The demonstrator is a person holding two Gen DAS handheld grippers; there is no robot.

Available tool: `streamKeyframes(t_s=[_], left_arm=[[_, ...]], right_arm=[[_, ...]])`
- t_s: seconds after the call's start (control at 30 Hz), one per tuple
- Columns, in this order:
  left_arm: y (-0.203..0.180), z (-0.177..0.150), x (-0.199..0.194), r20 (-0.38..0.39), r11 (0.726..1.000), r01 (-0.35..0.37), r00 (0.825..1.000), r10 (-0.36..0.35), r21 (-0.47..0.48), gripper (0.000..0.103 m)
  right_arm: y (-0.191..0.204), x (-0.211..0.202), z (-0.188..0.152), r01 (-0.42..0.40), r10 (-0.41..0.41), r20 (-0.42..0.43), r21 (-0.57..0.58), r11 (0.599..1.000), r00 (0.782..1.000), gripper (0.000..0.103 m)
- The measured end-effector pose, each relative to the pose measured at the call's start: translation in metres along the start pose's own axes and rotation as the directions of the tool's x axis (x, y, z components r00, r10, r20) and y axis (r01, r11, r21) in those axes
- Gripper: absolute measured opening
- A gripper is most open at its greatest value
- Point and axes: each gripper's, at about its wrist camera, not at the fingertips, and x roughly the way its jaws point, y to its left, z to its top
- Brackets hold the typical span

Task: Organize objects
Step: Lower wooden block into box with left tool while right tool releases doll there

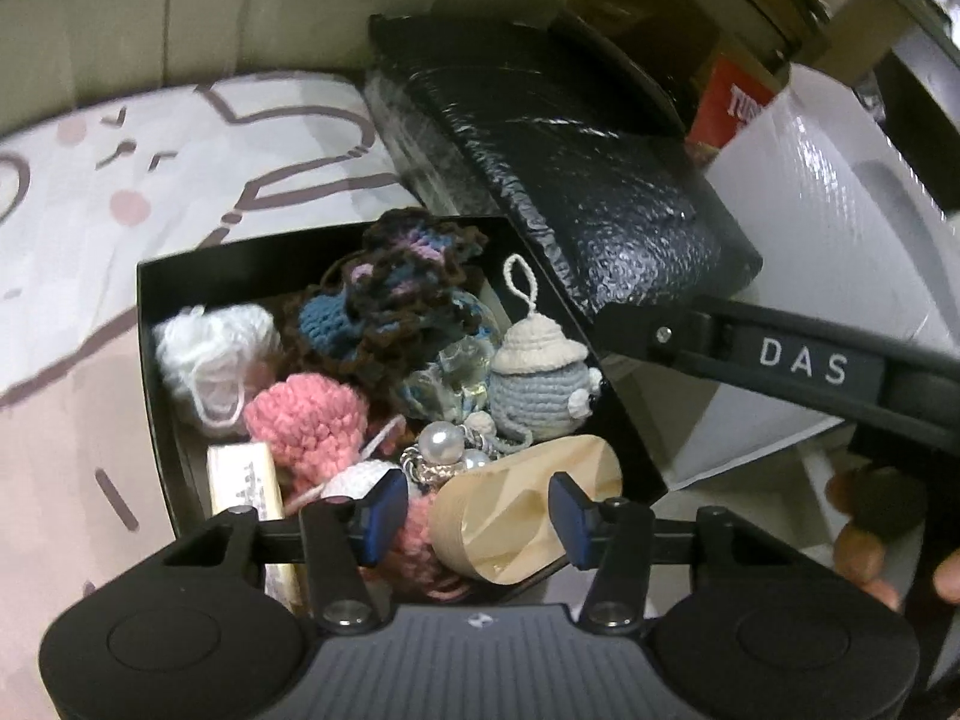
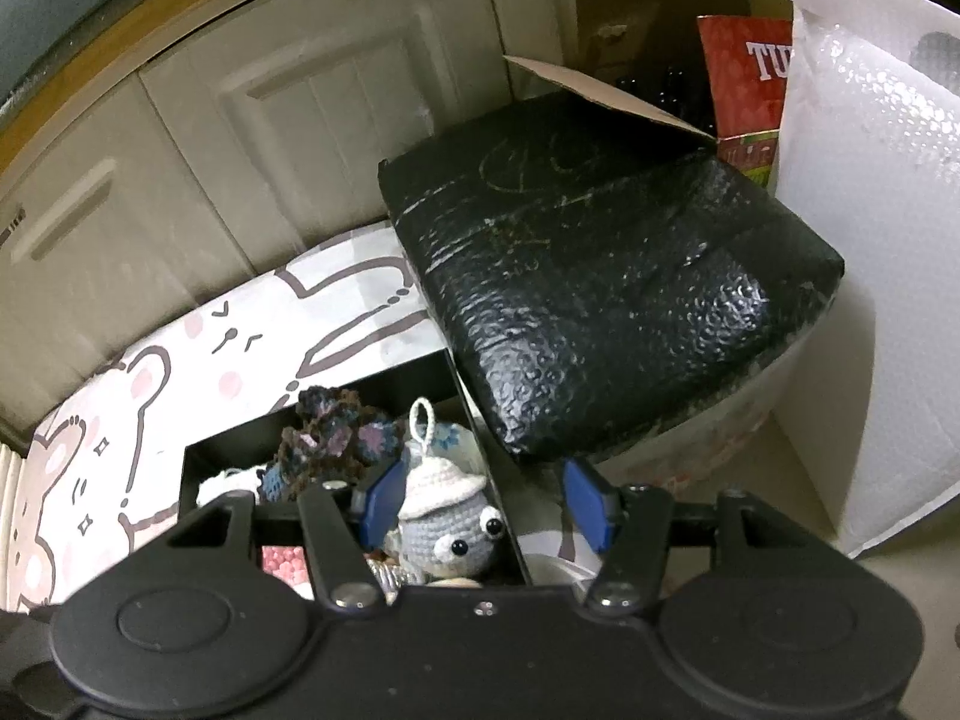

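Nearest the left wrist lens, the left claw gapes wide around a wooden block at lower centre, inside the black box. Lower centre of the right wrist view, the right claw is spread and empty over a grey crochet doll.

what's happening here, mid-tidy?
A person with two handheld grippers is sorting small items into a black box. It already holds crochet pieces, a grey crochet figure with a hat, pearl trinkets and a wooden block. The left gripper hangs open over the block, fingers either side, not clamped. The right gripper is open and empty beside a black wrapped parcel.
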Motion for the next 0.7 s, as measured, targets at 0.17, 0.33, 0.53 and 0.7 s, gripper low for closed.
streamKeyframes(t_s=[0.17, 0.33, 0.53, 0.7], left_arm=[[-0.005, 0.0, -0.003, 0.006, 0.999, -0.028, 1.0, 0.028, 0.032, 0.052], [-0.003, 0.002, -0.014, 0.036, 0.998, -0.046, 0.998, 0.045, 0.03, 0.053], [0.001, 0.004, -0.032, 0.08, 0.997, -0.075, 0.994, 0.074, 0.015, 0.062], [0.008, 0.003, -0.047, 0.108, 0.994, -0.107, 0.988, 0.107, -0.008, 0.082]], right_arm=[[0.001, 0.0, -0.001, 0.004, -0.004, -0.004, -0.006, 1.0, 1.0, 0.06], [0.001, -0.005, -0.001, -0.004, 0.004, 0.005, 0.002, 1.0, 1.0, 0.06], [0.008, -0.019, 0.0, -0.015, 0.016, 0.014, -0.035, 0.999, 1.0, 0.064], [0.015, -0.035, -0.002, -0.024, 0.026, 0.04, -0.071, 0.997, 0.999, 0.07]])
